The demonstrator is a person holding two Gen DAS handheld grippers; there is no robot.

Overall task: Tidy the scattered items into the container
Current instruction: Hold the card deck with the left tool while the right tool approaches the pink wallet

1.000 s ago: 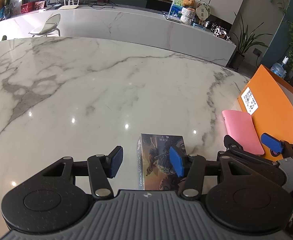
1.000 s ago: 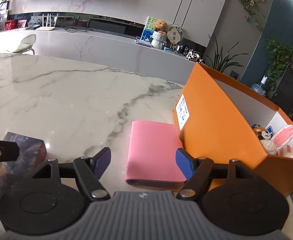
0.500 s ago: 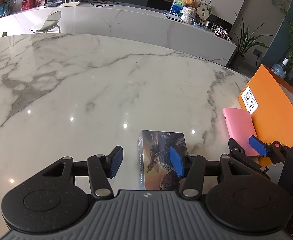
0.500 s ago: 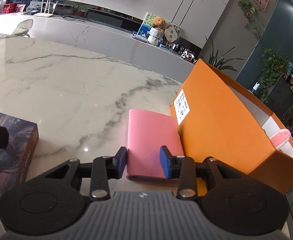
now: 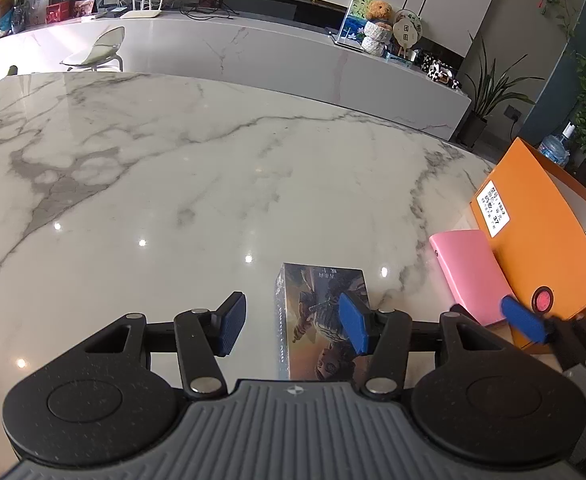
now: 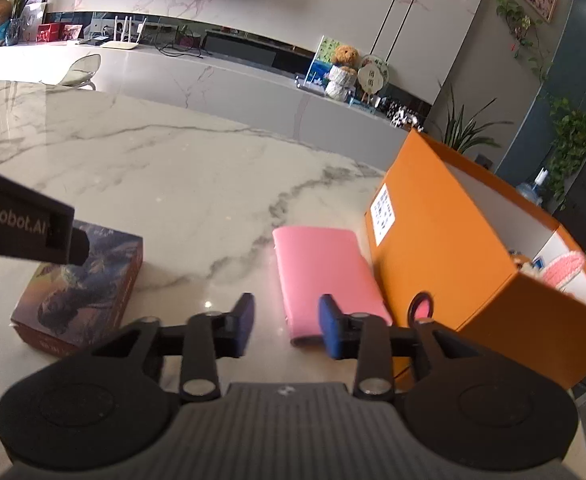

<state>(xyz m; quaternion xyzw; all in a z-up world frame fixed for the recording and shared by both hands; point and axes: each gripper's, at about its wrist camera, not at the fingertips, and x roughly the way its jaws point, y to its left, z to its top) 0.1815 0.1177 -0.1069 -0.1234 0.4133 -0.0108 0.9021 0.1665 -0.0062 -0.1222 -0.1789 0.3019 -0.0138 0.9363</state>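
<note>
A dark illustrated box [image 5: 319,312] lies on the marble table [image 5: 173,184], with its left edge between my left gripper's fingers. My left gripper [image 5: 293,326] is open above it. The box also shows in the right wrist view [image 6: 81,284]. A pink case [image 6: 325,276] lies flat beside the orange container [image 6: 445,256]. My right gripper [image 6: 287,326] is open and empty, raised near the case's near end. The case [image 5: 471,272] and container [image 5: 533,236] also show in the left wrist view. A pink-eared plush toy [image 6: 561,274] lies in the container.
The left gripper's body [image 6: 21,224] crosses the left of the right wrist view. The right gripper's blue finger [image 5: 523,322] shows at the right of the left wrist view. A white counter [image 5: 253,52] with ornaments stands beyond the table.
My right gripper narrowed around the pink case's near end, then opened and drew back without it. My left gripper stayed open over the dark box.
</note>
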